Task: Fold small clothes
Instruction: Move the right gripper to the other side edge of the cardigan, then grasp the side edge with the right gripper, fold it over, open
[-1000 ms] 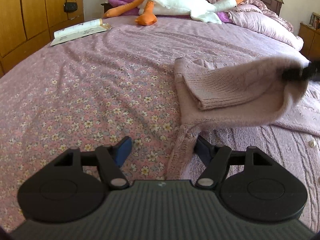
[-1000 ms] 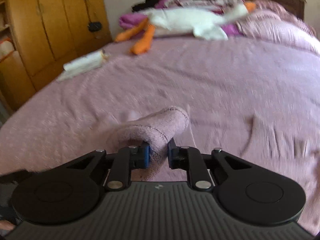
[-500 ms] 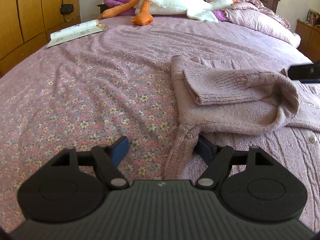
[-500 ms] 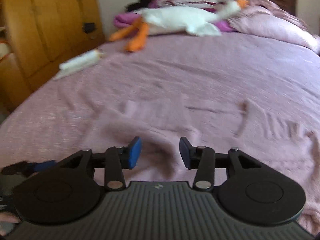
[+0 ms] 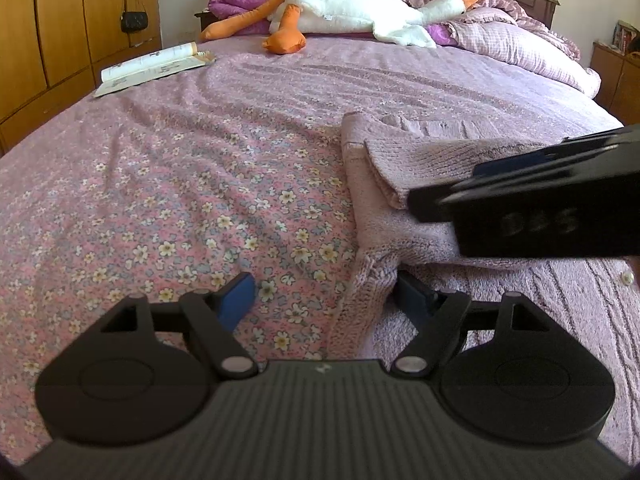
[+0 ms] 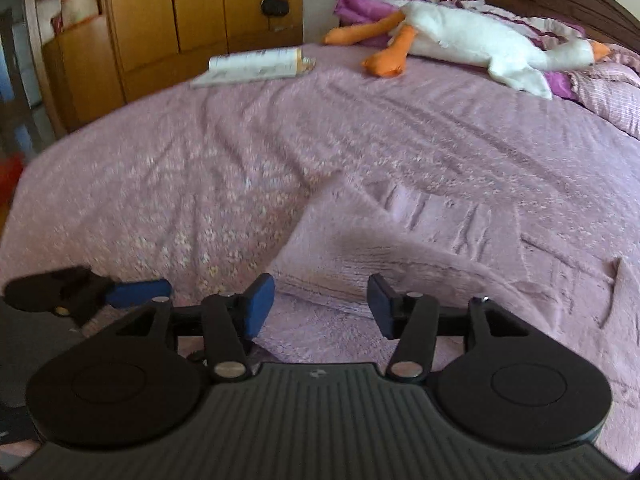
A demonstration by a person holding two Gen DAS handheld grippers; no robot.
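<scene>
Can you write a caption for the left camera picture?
Open left gripper straddles the pink knitted sweater's edge on the floral bedspread.

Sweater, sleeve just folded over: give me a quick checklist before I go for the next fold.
1. Right tool empty: ok, open, nothing between its pads.
2. Left tool empty: ok, open, straddling the sweater edge, not clamped.
3. Sleeve lies on the body: ok, cuff folded across it.
4. Sleeve flat: cannot tell, the right tool covers part in the left view.
5. Fold area free: ok, book and goose lie far up the bed.
6. Other sleeve's state: cannot tell, not clearly in view.
</scene>
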